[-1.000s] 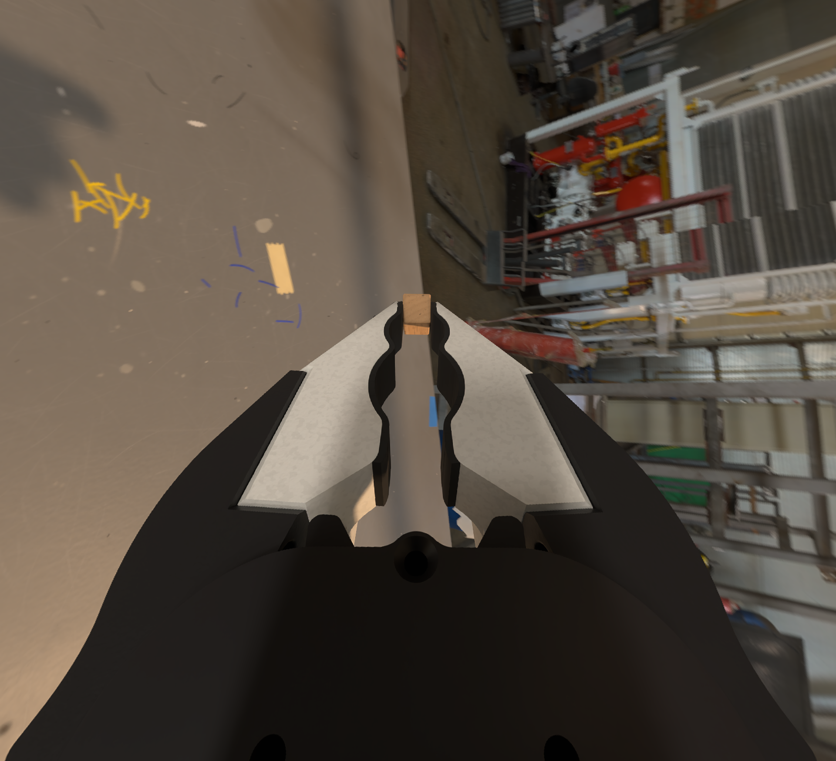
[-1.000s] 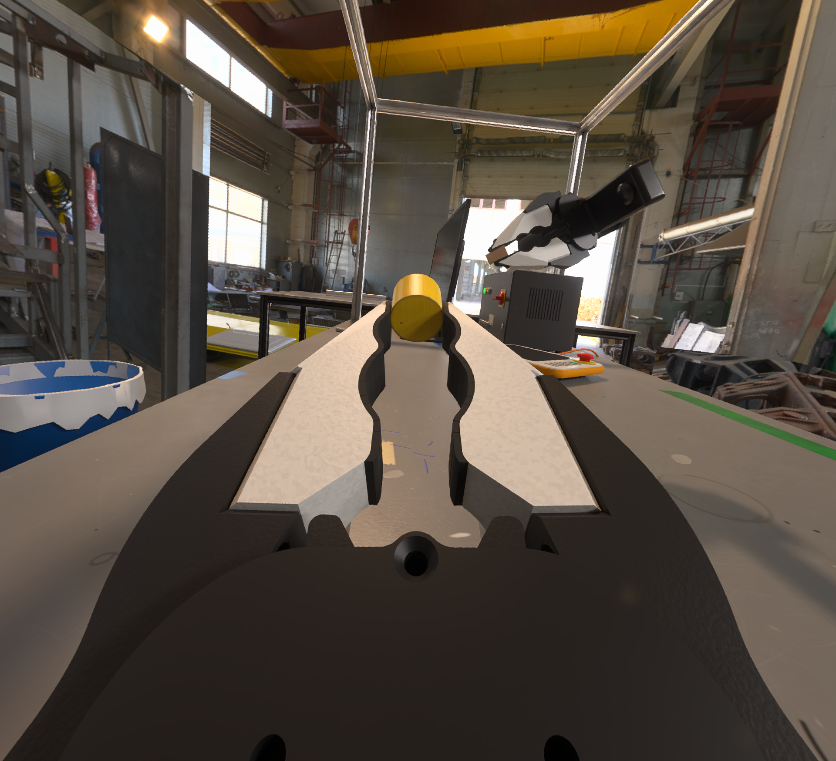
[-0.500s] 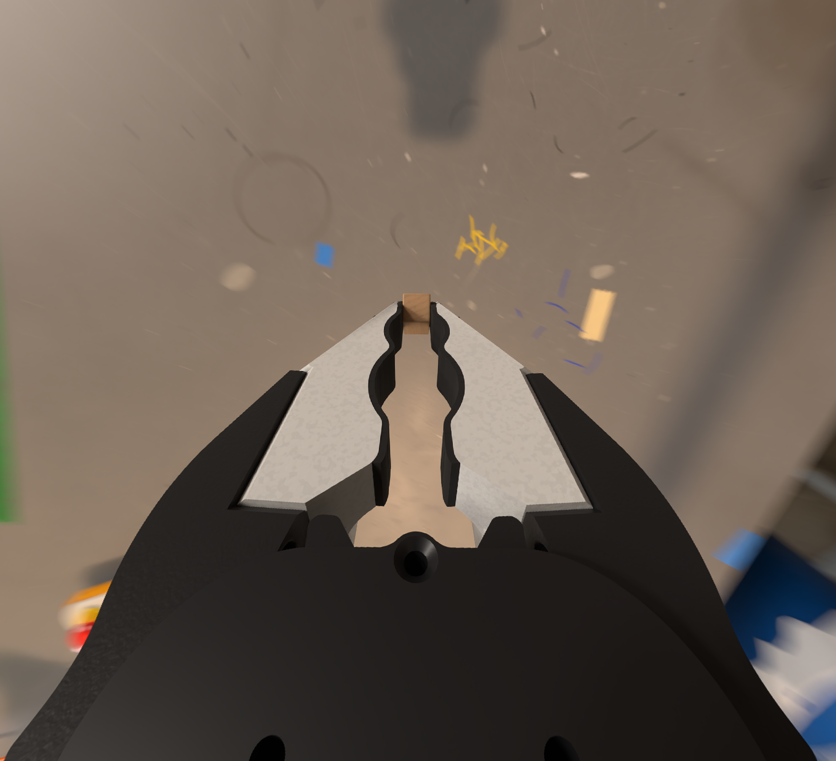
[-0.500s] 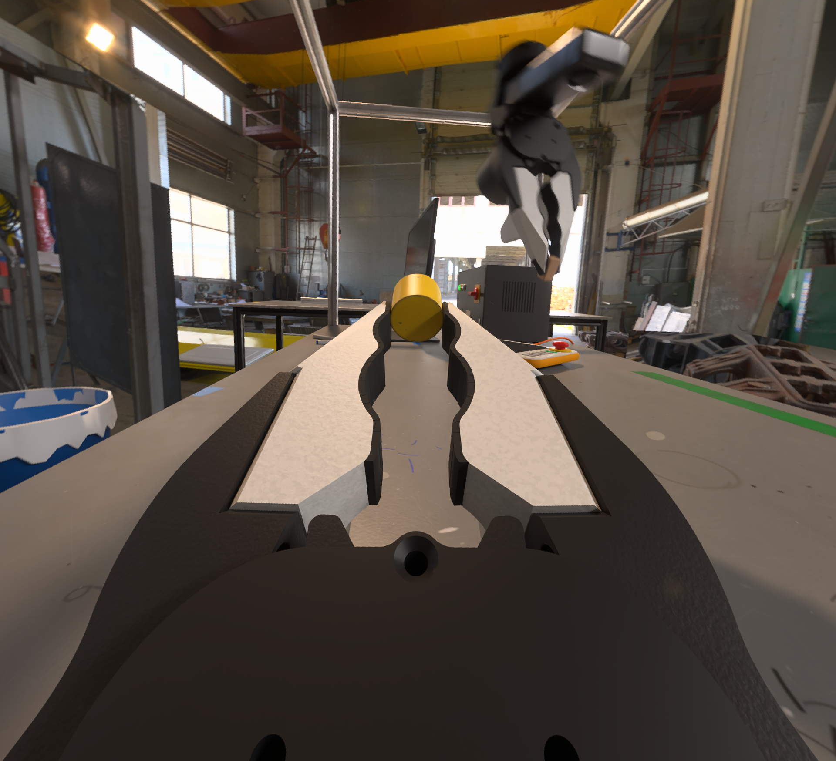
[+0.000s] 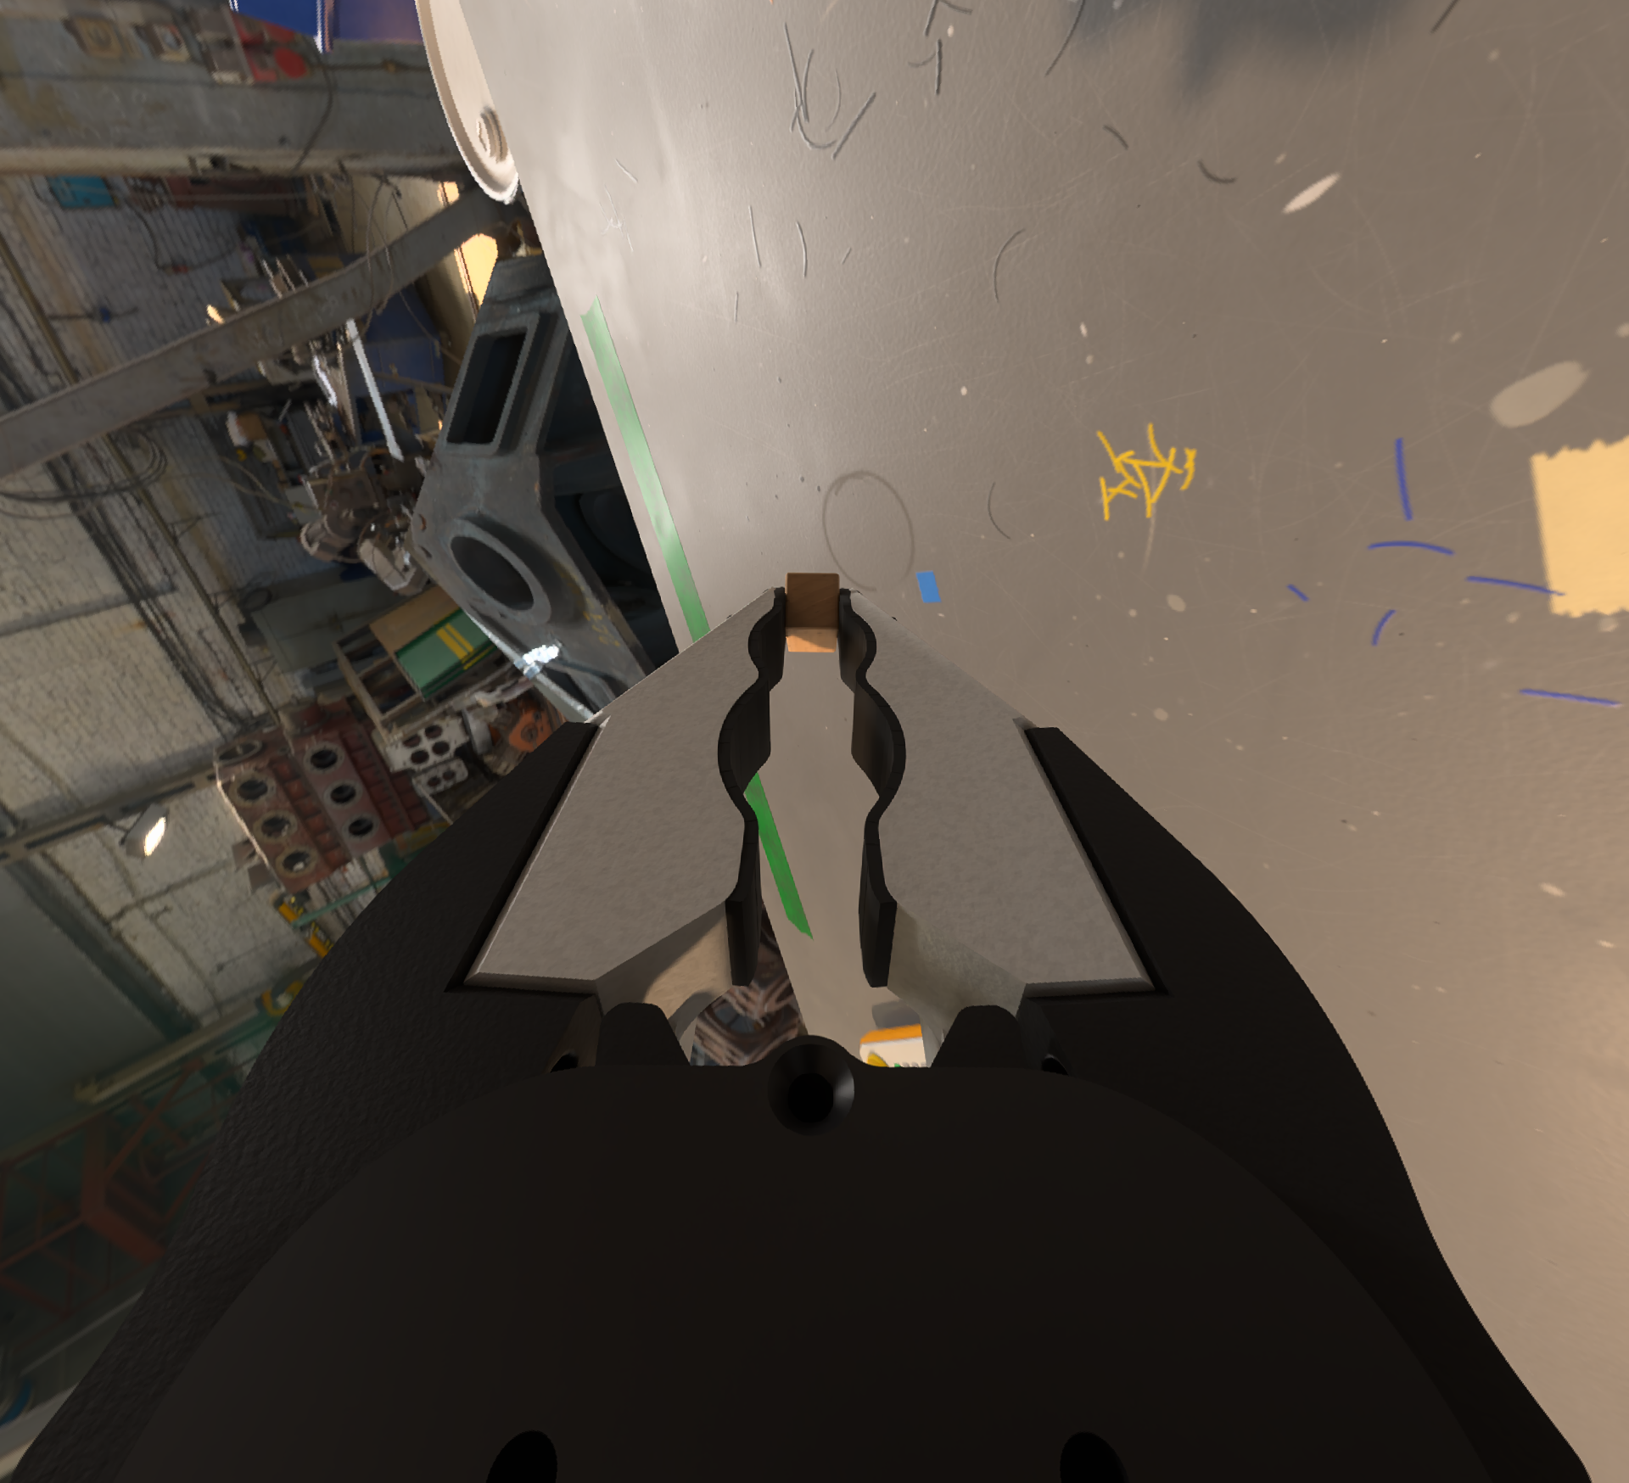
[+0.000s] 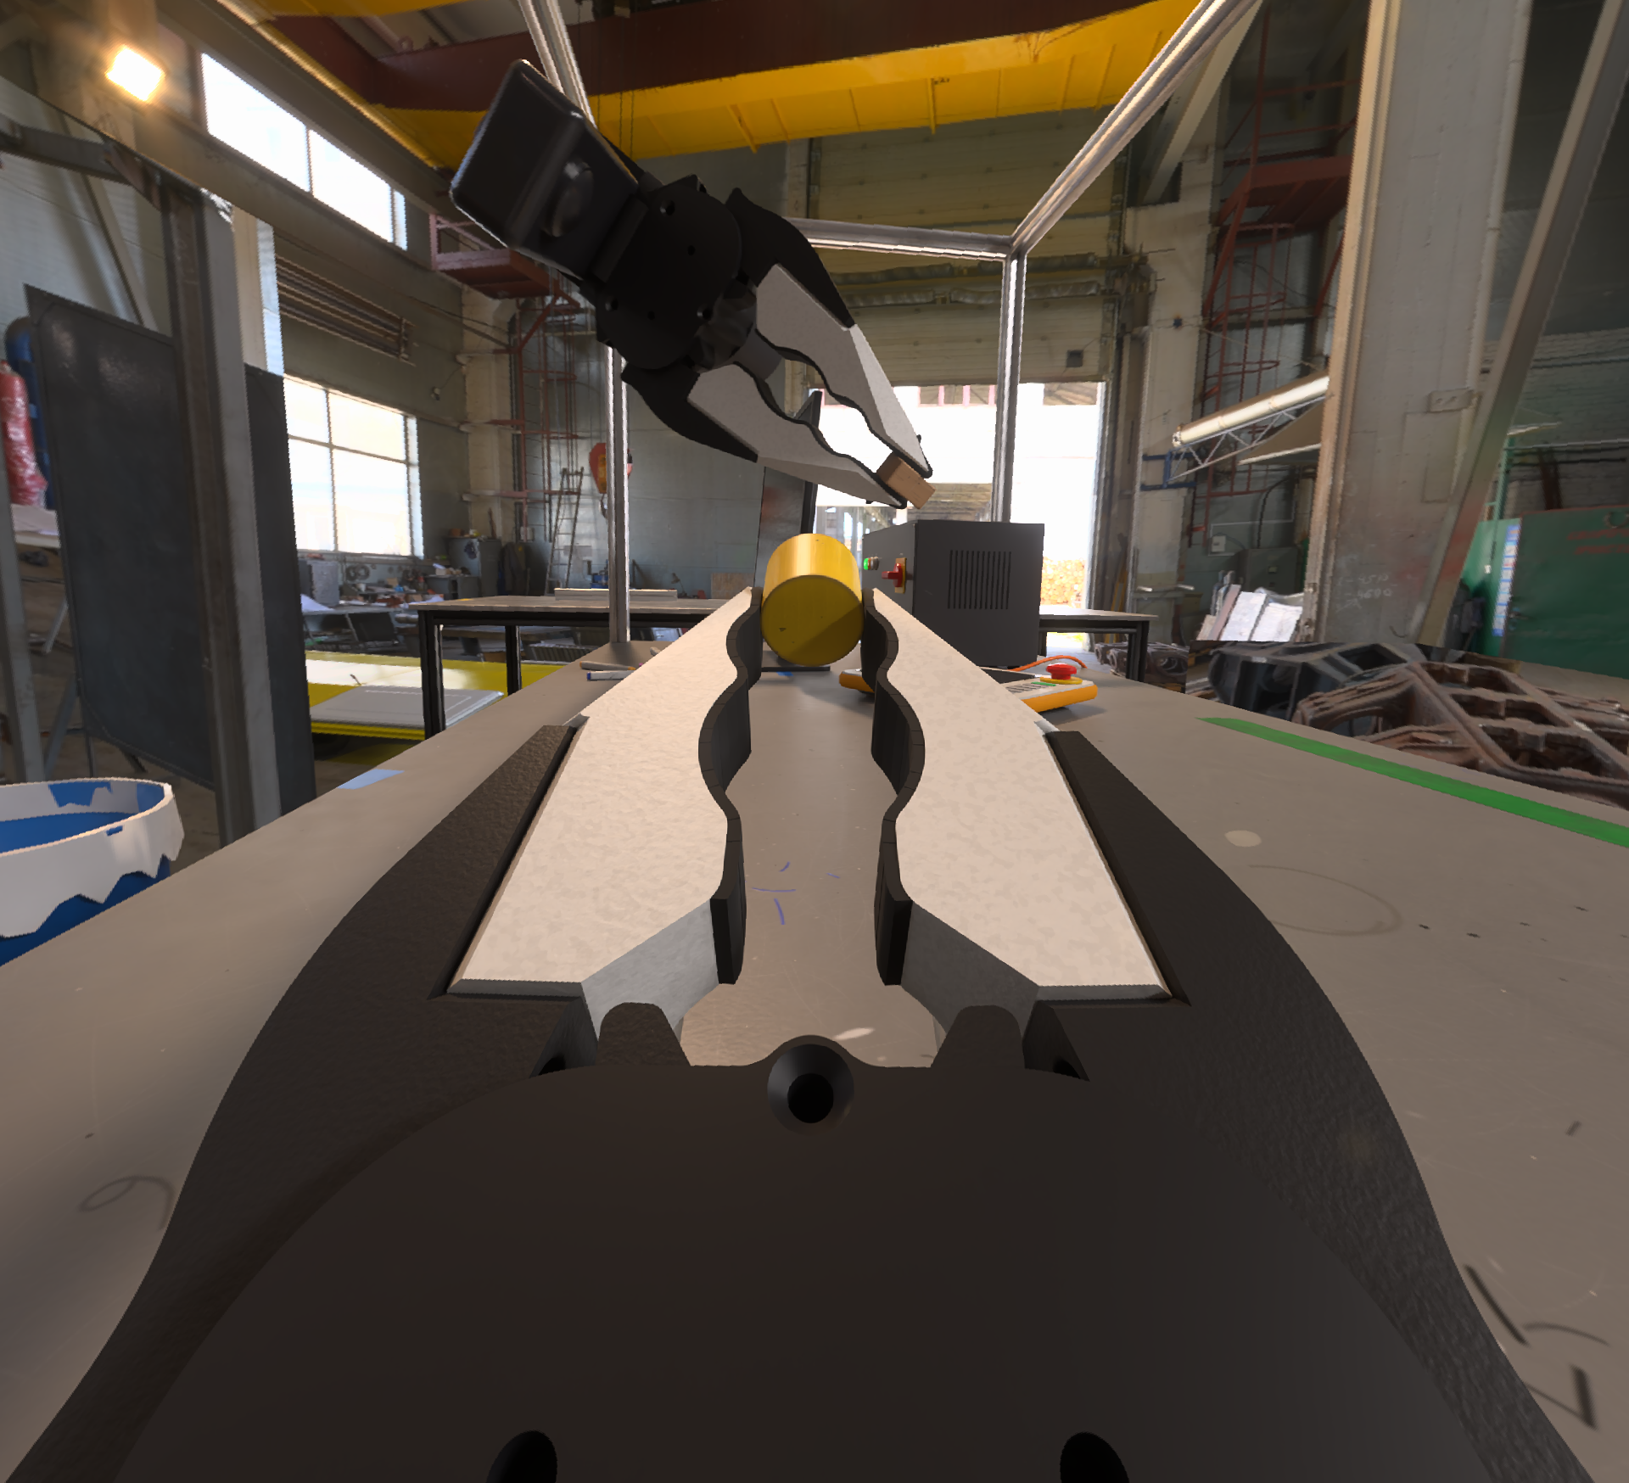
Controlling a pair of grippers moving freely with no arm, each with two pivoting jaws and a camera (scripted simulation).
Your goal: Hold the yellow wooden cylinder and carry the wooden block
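Above scuffed grey table [image 5: 970,295], left tongs [image 5: 812,603] pinch small tan wooden block [image 5: 811,601]; right tongs [image 6: 811,603] clamp yellow wooden cylinder [image 6: 811,599].

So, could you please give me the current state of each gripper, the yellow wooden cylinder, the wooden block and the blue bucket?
left gripper: shut on the wooden block, raised above the table.
right gripper: shut on the yellow wooden cylinder, low over the table.
wooden block: pinched at the fingertips, off the table.
yellow wooden cylinder: lying on its side between the fingertips.
blue bucket: upright beside the table, open-topped.
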